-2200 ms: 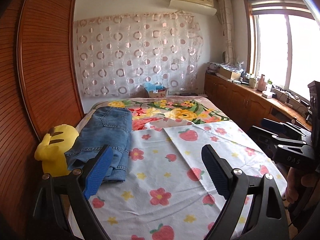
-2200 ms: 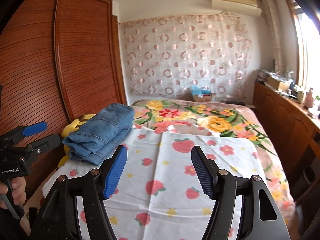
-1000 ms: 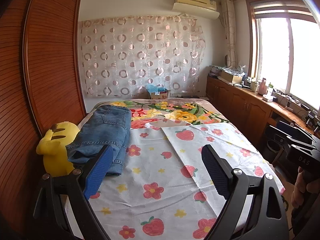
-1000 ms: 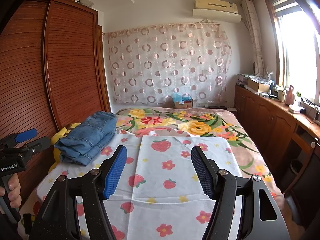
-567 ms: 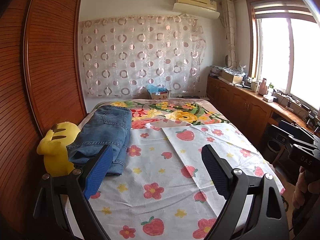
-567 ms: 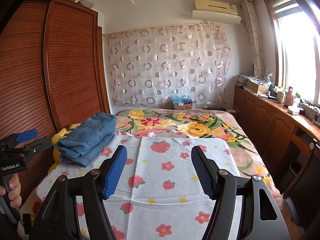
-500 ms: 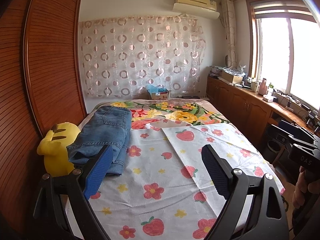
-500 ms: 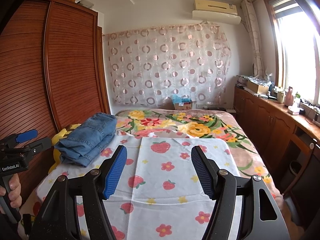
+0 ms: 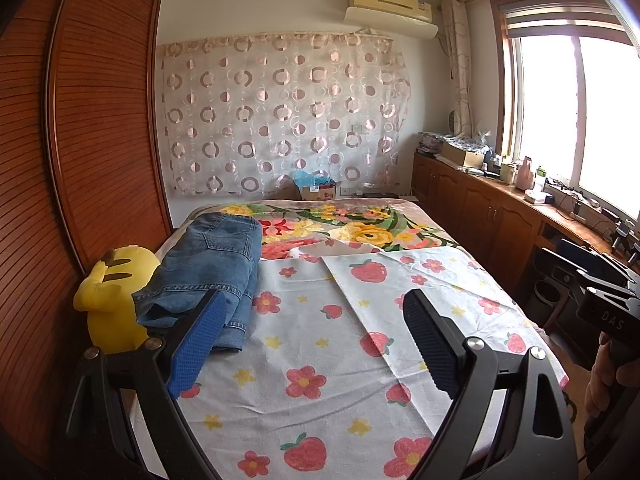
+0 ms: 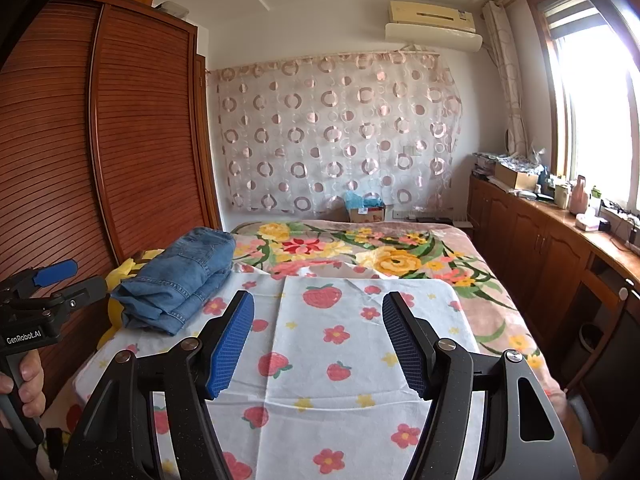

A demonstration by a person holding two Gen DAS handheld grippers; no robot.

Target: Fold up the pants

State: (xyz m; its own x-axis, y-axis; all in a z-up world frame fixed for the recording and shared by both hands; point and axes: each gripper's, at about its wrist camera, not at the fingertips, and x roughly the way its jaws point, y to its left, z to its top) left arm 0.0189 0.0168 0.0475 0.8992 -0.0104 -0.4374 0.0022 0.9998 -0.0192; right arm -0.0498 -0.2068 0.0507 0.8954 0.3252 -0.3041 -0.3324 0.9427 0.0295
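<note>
Bed (image 9: pixel 420 216): filled the middle of the room, under a floral blanket at the far end. It served as the working surface.

Sheet (image 9: pixel 320 360): white, printed with strawberries and flowers, spread over the near part of the bed; a second layer overlapped on the right, edge running diagonally. Broad and mostly bare, judged the proper place to work on.

Pants (image 9: pixel 208 268): blue denim, already lying in a folded stack at the left edge of the bed, partly on the sheet, touching or just beside a yellow plush toy (image 9: pixel 112 300). In the right wrist view the stack (image 10: pixel 180 280) showed several layers, hems toward the camera. Fold judged done or nearly so; the step in hand looked like a pull-back and check.

Left hand-held gripper (image 9: pixel 312 344): jaws spread wide, nothing between the blue pads, held above the near sheet, apart from the pants.

Right hand-held gripper (image 10: pixel 316 348): likewise wide open and empty, over the sheet, well apart from the pants.

Handling note, as judgement: if any squaring-up is wanted, approach low from the near hems, pinch all layers together, not the top one alone, and keep both grippers level so the stack does not skew. Thick denim may spring open; press flat before release. Avoid nudging the stack further left, where it may ride onto the toy.
</note>
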